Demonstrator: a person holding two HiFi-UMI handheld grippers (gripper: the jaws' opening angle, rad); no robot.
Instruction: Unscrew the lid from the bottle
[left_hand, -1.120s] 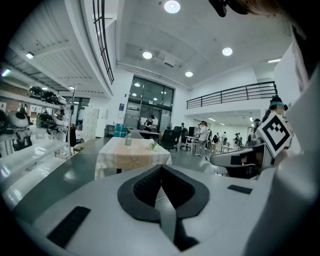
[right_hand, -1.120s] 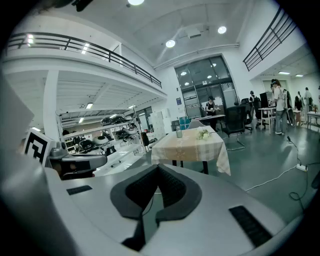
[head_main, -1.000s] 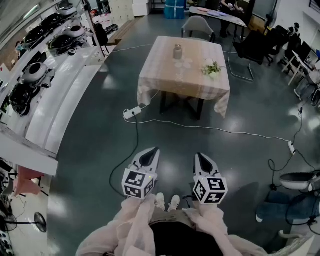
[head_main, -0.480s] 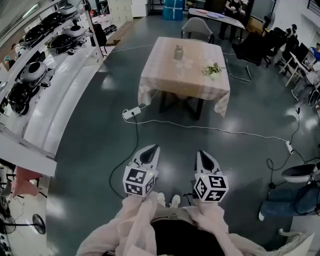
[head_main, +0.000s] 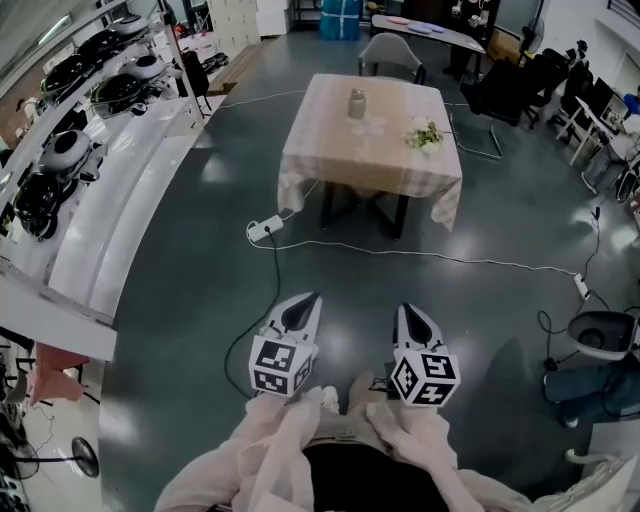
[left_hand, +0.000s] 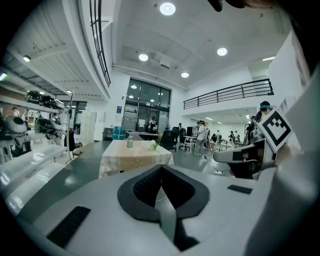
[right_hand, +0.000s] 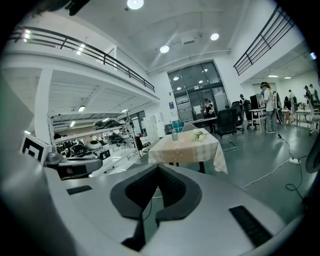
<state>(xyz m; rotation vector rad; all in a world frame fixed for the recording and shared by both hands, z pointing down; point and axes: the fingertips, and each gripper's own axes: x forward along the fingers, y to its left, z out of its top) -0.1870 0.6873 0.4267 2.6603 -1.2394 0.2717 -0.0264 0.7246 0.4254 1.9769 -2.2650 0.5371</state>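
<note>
Looking from the head view, I find the bottle (head_main: 356, 103) upright on the far surface (head_main: 300, 150); left gripper view: left tongs (left_hand: 161, 169) clenched, empty; right gripper view: right tongs (right_hand: 157, 167) likewise; I'd approach, then open both.

Well ahead of the jaws, the table (head_main: 335, 165) carries the bottle (head_main: 356, 103) near its far edge, with flowers (head_main: 425, 136) to the bottle's right.

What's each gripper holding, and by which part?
Nothing. The left gripper and right gripper are both shut and empty; the bottle stands on the table, far ahead of them.
</note>
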